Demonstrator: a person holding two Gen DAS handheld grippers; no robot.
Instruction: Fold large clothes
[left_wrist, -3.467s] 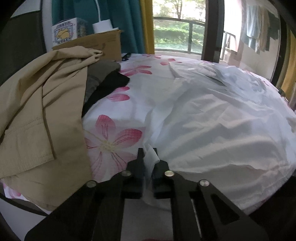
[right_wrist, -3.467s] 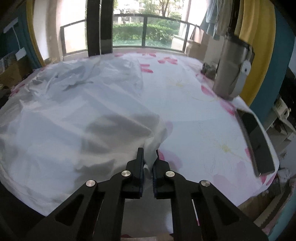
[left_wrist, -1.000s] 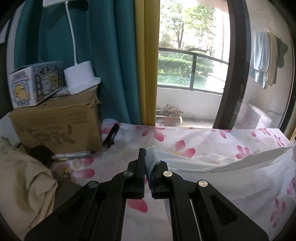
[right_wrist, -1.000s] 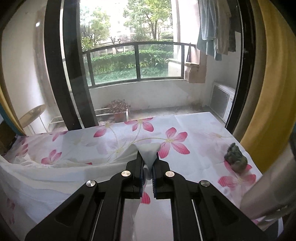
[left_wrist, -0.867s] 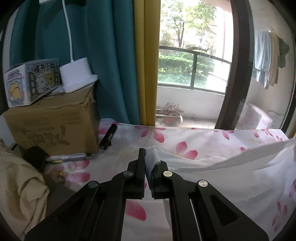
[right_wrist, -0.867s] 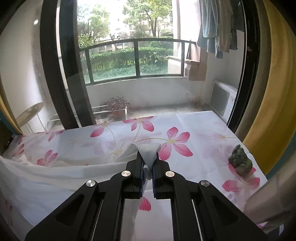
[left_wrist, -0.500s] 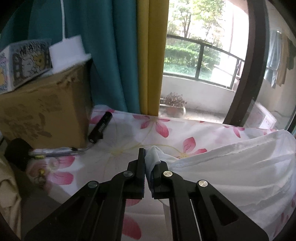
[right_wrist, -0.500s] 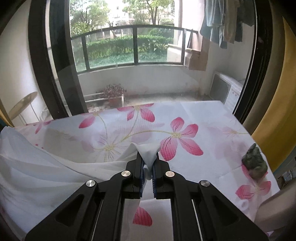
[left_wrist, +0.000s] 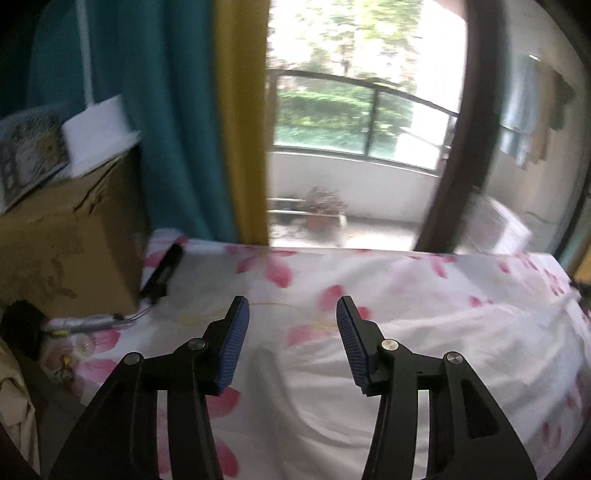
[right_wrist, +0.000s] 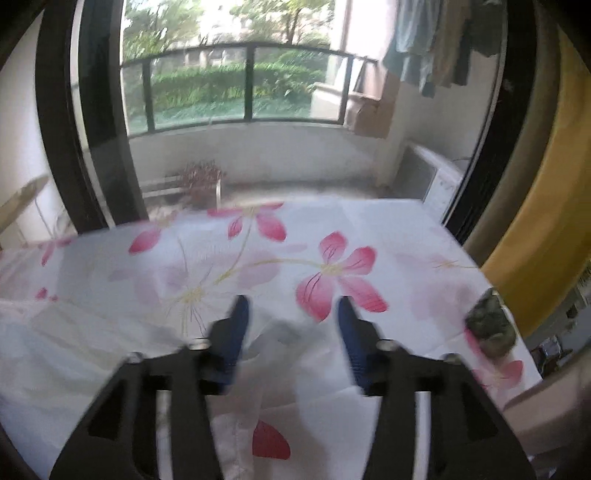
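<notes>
Left tongs (left_wrist: 291, 308): just sprung apart, released.
Right tongs (right_wrist: 290, 308): just sprung apart, released.
White garment (left_wrist: 461, 354): lying loose on flowered bed (right_wrist: 332, 266).

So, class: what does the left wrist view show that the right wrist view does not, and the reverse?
Only the left wrist view shows the cardboard box, the teal curtain and the left gripper. Only the right wrist view shows the small dark lump on the bed's right edge, and the right gripper. Both share the white garment on the flowered sheet, open jaws that have just opened, and the balcony railing.
</notes>
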